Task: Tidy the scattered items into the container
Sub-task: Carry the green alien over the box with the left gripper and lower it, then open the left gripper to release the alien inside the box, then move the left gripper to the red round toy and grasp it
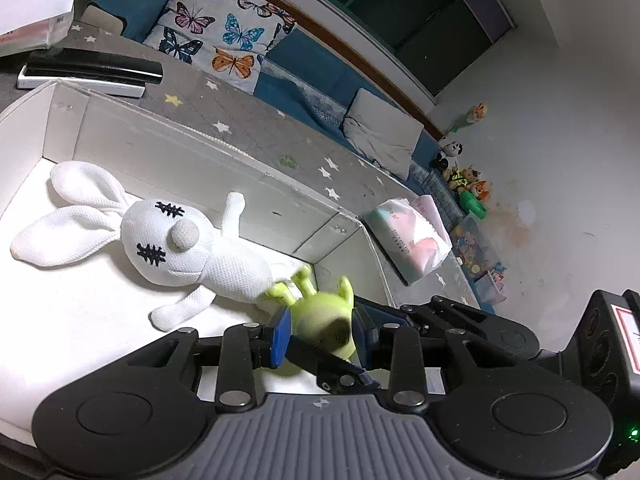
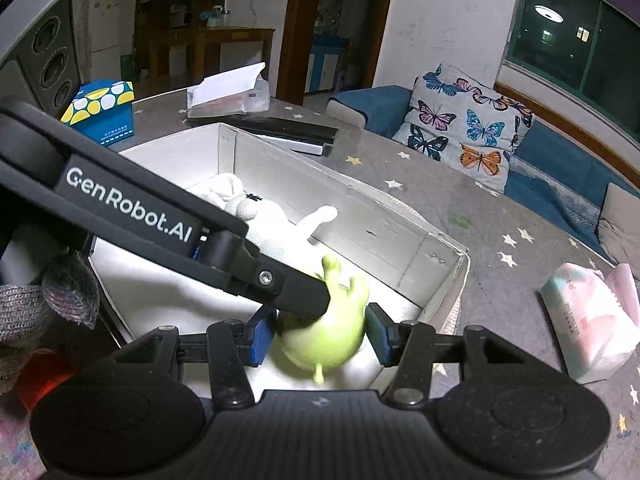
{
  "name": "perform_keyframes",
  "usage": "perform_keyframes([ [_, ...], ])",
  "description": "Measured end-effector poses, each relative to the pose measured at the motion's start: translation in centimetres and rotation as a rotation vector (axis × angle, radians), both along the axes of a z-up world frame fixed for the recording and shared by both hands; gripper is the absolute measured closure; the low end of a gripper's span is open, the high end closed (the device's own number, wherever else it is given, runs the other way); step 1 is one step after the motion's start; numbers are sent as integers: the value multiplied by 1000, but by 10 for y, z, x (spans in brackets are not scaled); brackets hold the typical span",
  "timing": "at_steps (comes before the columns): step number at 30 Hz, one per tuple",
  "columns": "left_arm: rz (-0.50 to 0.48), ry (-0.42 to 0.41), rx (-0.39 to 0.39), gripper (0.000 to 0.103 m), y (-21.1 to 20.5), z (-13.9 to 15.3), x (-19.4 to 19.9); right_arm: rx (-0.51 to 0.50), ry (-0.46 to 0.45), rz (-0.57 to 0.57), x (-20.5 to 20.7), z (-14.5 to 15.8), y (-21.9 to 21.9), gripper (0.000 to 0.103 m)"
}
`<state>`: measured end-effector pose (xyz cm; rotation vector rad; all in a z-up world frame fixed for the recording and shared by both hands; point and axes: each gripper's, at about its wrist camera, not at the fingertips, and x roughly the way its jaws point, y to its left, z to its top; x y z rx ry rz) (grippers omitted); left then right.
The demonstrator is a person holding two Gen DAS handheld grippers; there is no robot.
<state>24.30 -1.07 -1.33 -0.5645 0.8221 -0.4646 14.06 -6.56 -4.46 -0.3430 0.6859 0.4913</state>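
My left jaws pinch the green toy [image 1: 324, 328] in the container [image 1: 160, 148]; my right jaws straddle it loosely. Crossed fingers [image 2: 280, 280] might flick it out.

**Bright box, dim room**

From both my wrists the white floor of the open white cardboard box [image 1: 168, 148] glares almost blown out under light from above, while the room behind sits dim, its windows dark (a round ceiling lamp [image 2: 549, 13] is mirrored in the glass). The lime-green soft toy with stubby limbs [image 2: 328, 336] is smeared by motion blur. Straight edges bow at the frame borders, and the corners go black.
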Motion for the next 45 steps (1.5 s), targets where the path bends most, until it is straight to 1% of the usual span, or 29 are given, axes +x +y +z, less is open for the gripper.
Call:
perform_keyframes([
  [8,-2,1,2,68,-2,1,-2,-3,-7,-5,-3,3,-4,53],
  [13,1,-9,5,68,-2,3,-5,11,-17,-6,-7,6,-7,45],
  [23,18,-39,7,68,5,13,-20,53,-53,-12,-25,18,-13,43],
  [29,27,-79,28,68,12,24,-40,113,-84,-19,-49,31,-22,42],
  [36,46,-107,43,68,20,31,-67,141,-112,-11,-82,37,-25,41],
  [39,54,-122,63,68,24,32,-82,160,-125,-2,-99,39,-25,41],
  [42,76,-129,78,68,32,31,-98,185,-127,32,-118,42,-21,41],
  [45,104,-129,88,68,42,29,-113,198,-116,99,-135,41,-11,41],
])
